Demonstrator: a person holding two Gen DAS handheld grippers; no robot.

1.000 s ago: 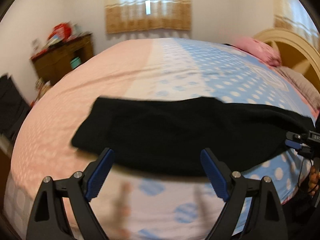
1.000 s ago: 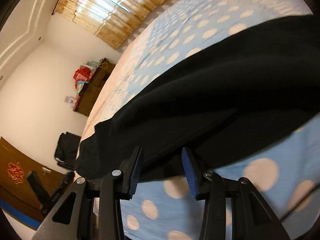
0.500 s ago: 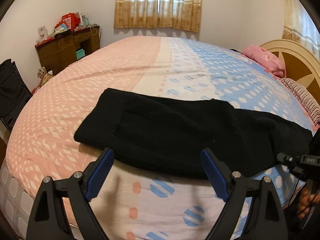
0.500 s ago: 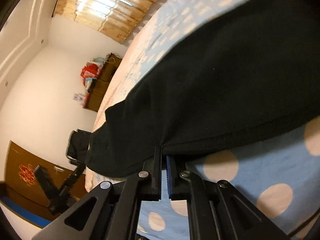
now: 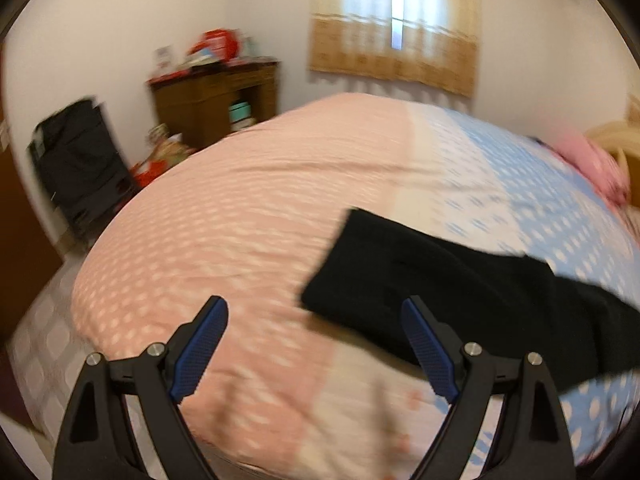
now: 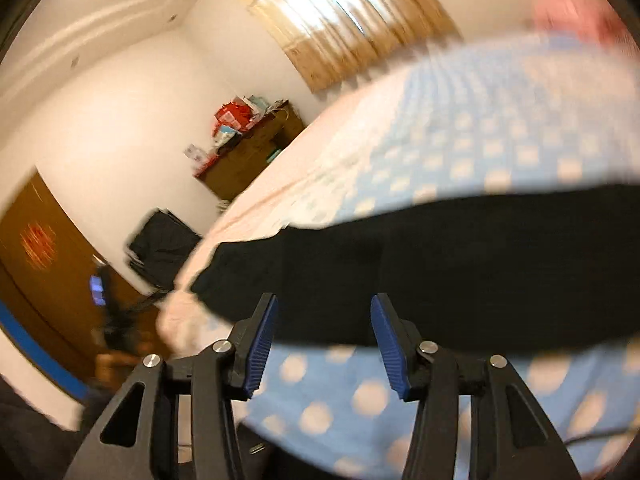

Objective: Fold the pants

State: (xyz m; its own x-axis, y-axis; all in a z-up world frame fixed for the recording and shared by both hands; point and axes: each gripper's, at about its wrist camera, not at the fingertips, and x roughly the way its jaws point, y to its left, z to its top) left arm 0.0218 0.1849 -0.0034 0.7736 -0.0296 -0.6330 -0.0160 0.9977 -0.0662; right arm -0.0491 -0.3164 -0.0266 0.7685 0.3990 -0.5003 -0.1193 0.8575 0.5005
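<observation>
The black pants [image 5: 460, 300] are laid flat across the bedspread [image 5: 240, 240]. The left gripper [image 5: 316, 344] is held wide apart, nothing clamped. The right gripper [image 6: 322, 338] is likewise spread apart near the pants' edge, nothing gripped.
</observation>
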